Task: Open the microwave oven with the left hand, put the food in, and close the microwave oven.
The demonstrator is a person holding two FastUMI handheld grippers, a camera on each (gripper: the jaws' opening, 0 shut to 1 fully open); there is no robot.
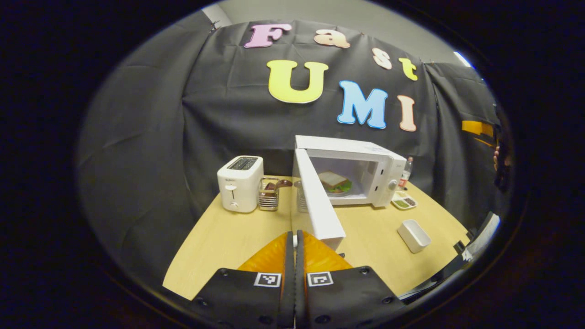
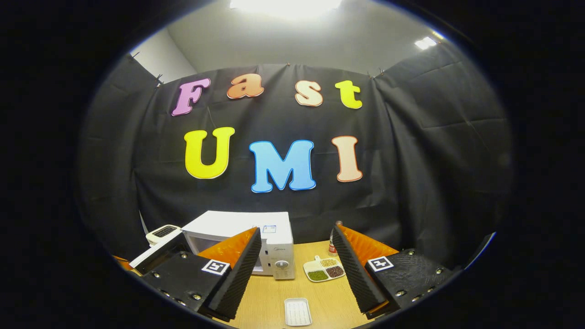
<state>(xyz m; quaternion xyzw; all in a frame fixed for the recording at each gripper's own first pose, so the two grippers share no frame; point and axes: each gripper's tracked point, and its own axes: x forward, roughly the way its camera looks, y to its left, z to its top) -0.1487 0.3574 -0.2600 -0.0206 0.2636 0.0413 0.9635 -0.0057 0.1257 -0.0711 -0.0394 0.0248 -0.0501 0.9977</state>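
Left gripper view:
Microwave oven (image 1: pixel 365 171): white, at the back of the wooden table (image 1: pixel 219 242), against the black cloth wall; it serves as the landmark here.
Door (image 1: pixel 317 201): swung wide open on the microwave oven's left side, its free edge reaching toward the camera.
Sandwich (image 1: pixel 336 182): on a plate inside the microwave oven's cavity, with green filling showing.
Left gripper (image 1: pixel 295 240): low in front of the microwave oven, fingers pressed together with nothing between them, tips just beside the door's lower corner; contact cannot be told.
Toaster (image 1: pixel 240 183): white, to the left of the microwave oven.
Clear holder (image 1: pixel 269 194): between the toaster and the microwave oven's door.
Divided dish (image 1: pixel 403 201): just right of the microwave oven, with green and dark fillings.
White tray (image 1: pixel 413 236): in front of the microwave oven to its right, nearer the table edge.
Bottle (image 1: pixel 405 176): behind the microwave oven's right side.

Right gripper view:
Right gripper (image 2: pixel 292 262): raised in front of the microwave oven (image 2: pixel 256 233), fingers spread wide and holding nothing.
Divided dish (image 2: pixel 325 269): right of the microwave oven's control panel.
White tray (image 2: pixel 297 311): in front of the microwave oven, nearest the camera.
Toaster (image 2: pixel 162 233): left of the microwave oven, partly hidden.
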